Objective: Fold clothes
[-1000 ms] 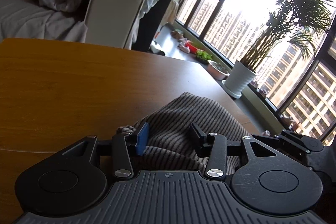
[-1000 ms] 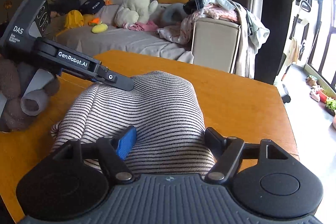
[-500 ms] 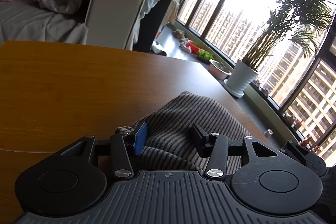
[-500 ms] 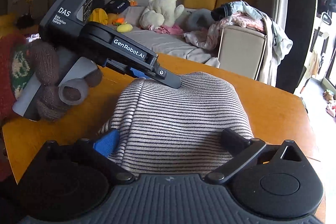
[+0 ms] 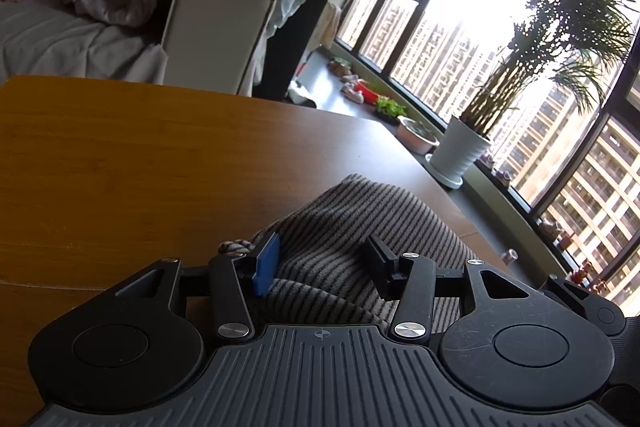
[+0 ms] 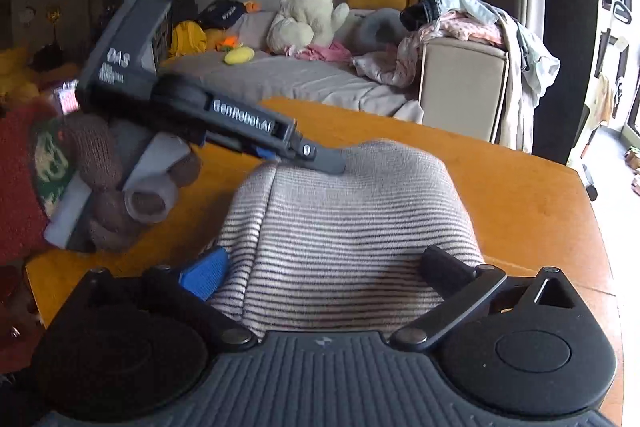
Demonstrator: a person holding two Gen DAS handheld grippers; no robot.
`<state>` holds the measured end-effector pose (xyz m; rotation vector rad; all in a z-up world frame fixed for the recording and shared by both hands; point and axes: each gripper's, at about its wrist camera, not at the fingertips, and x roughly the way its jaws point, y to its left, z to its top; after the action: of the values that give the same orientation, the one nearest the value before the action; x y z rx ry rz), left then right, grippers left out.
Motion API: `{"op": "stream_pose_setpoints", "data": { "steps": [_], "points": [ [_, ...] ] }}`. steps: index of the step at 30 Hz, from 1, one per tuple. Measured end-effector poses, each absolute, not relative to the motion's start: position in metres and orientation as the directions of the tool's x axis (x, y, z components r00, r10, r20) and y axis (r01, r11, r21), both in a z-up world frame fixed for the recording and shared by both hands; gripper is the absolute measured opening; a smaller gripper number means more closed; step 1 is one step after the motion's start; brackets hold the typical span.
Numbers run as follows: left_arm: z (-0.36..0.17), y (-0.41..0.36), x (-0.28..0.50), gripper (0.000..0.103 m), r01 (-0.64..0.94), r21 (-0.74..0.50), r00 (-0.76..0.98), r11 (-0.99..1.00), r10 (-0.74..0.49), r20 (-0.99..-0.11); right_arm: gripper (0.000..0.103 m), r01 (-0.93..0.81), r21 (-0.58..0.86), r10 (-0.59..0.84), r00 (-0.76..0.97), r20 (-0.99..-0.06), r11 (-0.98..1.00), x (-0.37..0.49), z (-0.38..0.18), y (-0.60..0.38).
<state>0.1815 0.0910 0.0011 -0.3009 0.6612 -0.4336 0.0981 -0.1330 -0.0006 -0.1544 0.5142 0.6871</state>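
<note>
A striped knit garment lies bunched on the wooden table. In the left wrist view the garment sits between and below the fingers of my left gripper, which is open. In the right wrist view my right gripper is open wide, with the garment's near edge between its fingers. The left gripper shows there too, resting on the garment's far left edge.
The table edge runs close on the right, with a potted palm and windows beyond. A sofa with plush toys and piled clothes stands behind the table. The person's red sleeve is at left.
The right gripper has opened wider and moved closer over the garment. The left gripper has shifted rightward along the garment's far edge. The left wrist view is nearly unchanged.
</note>
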Motion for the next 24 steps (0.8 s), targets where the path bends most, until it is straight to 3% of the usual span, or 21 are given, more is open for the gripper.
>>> {"op": "stream_pose_setpoints", "data": {
  "steps": [4,7,9,15,18,21,24],
  "points": [
    [0.001,0.092,0.184,0.052,0.286,-0.415,0.701,0.863,-0.484,-0.523,0.103,-0.591,0.043,0.549,0.716,-0.43,0.805,0.108,0.014,-0.142],
    [0.001,0.092,0.185,0.053,0.287,-0.413,0.701,0.864,-0.484,-0.524,0.101,-0.541,-0.005,0.46,0.719,-0.521,0.841,0.124,-0.006,-0.133],
    [0.0,0.091,0.183,0.053,0.293,-0.414,0.699,0.862,-0.488,-0.523,0.103,-0.527,-0.035,0.436,0.738,-0.515,0.849,0.124,-0.021,-0.131],
    [0.0,0.091,0.183,0.053,0.293,-0.416,0.697,0.861,-0.49,-0.523,0.102,-0.554,-0.012,0.48,0.731,-0.485,0.832,0.115,-0.008,-0.139],
    [0.0,0.091,0.182,0.053,0.292,-0.418,0.698,0.86,-0.49,-0.522,0.097,-0.621,-0.013,0.545,0.697,-0.466,0.784,0.099,0.0,-0.14],
    [0.0,0.091,0.183,0.054,0.291,-0.417,0.697,0.861,-0.49,-0.523,0.087,-0.672,-0.026,0.571,0.649,-0.503,0.74,0.089,-0.004,-0.133],
    [0.0,0.089,0.183,0.056,0.292,-0.416,0.698,0.861,-0.489,-0.523,0.09,-0.657,-0.064,0.535,0.662,-0.526,0.751,0.087,-0.021,-0.123]
  ]
}}
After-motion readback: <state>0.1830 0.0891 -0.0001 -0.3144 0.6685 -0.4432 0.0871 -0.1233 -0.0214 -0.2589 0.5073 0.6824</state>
